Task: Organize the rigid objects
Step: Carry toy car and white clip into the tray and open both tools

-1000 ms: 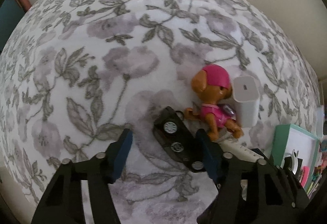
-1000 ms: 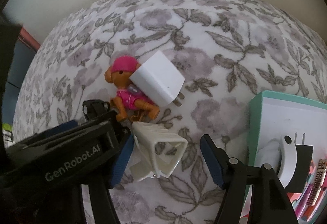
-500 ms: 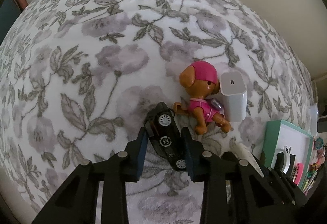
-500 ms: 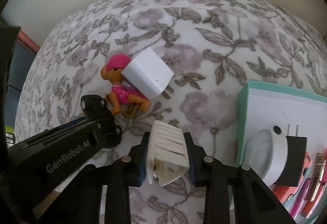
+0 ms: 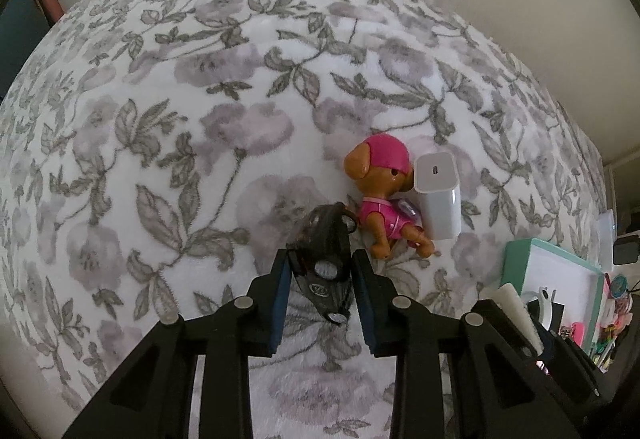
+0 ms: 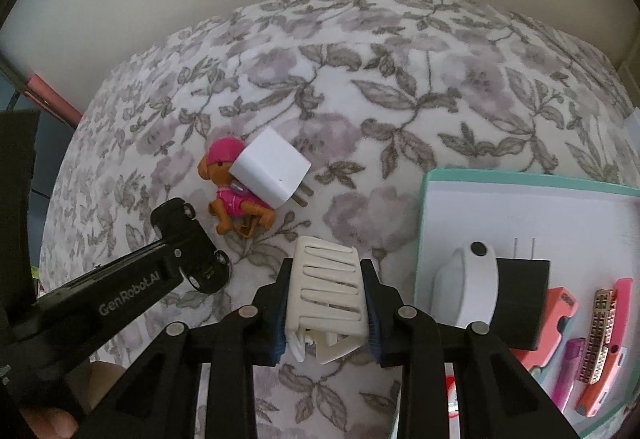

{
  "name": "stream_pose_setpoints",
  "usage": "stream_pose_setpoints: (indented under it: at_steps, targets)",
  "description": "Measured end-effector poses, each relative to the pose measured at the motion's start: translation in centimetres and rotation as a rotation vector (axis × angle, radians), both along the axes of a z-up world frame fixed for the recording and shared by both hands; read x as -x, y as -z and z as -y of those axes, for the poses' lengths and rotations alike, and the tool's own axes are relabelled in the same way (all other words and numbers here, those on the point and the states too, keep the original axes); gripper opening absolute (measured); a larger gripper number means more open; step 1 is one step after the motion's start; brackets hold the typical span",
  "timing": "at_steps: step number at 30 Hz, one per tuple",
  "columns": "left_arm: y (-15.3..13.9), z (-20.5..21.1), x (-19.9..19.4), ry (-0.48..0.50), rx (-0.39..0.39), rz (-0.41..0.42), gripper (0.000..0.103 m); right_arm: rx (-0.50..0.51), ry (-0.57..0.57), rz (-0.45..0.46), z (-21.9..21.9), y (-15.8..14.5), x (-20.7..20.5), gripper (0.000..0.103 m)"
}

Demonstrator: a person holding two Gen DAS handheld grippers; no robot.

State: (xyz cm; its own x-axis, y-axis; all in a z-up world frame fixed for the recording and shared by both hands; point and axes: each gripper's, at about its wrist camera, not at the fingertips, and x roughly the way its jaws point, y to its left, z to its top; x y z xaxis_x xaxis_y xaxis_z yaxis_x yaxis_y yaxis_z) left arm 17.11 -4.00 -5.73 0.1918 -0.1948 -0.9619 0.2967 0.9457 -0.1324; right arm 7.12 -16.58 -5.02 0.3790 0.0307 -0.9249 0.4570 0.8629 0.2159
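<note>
My left gripper [image 5: 320, 275] has just closed on the small black toy car [image 5: 326, 259]. My right gripper [image 6: 326, 295] has just closed on the cream slatted plastic clip [image 6: 328, 287]. Both look ready for the teal-rimmed box [image 6: 520, 179].

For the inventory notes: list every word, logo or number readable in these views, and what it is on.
"GenRobot.AI": white lettering on the black arm of the left gripper, seen from the right wrist view.
Round emblem on the black toy car: too blurred to read.
Marks on the white charger and in the teal box: none legible.
</note>
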Motion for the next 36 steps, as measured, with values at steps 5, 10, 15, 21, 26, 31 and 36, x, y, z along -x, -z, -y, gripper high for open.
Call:
stream_pose_setpoints:
  at_steps: [5,10,15,21,26,31,36]
  targets:
    - [-1.4,-0.8,0.2,-0.004,0.007,0.021,0.032,0.001,0.01,0.023,0.5,-1.2,0.3,0.032]
    - [-3.0,-0.8,0.4,-0.006,0.025,0.047,0.032,0.002,0.017,0.042,0.9,-2.3,0.8,0.032]
    - [-5.4,-0.5,0.8,-0.003,0.063,0.087,0.032,0.009,0.029,0.073,1.4,-3.9,1.4,0.032]
    - [-8.5,1.0,1.9,0.029,0.11,0.161,0.032,0.021,0.068,0.11,3.0,-5.8,2.6,0.033]
    - [-10.0,2.4,3.0,0.06,0.147,0.187,0.032,0.032,0.125,0.128,5.3,-7.0,4.4,0.032]
    - [-10.1,4.2,4.4,0.097,0.159,0.189,0.032,0.032,0.195,0.137,8.1,-7.5,6.4,0.032]
    - [-10.1,6.9,6.3,0.159,0.157,0.193,0.032,0.06,0.265,0.105,10.9,-7.2,8.6,0.032]
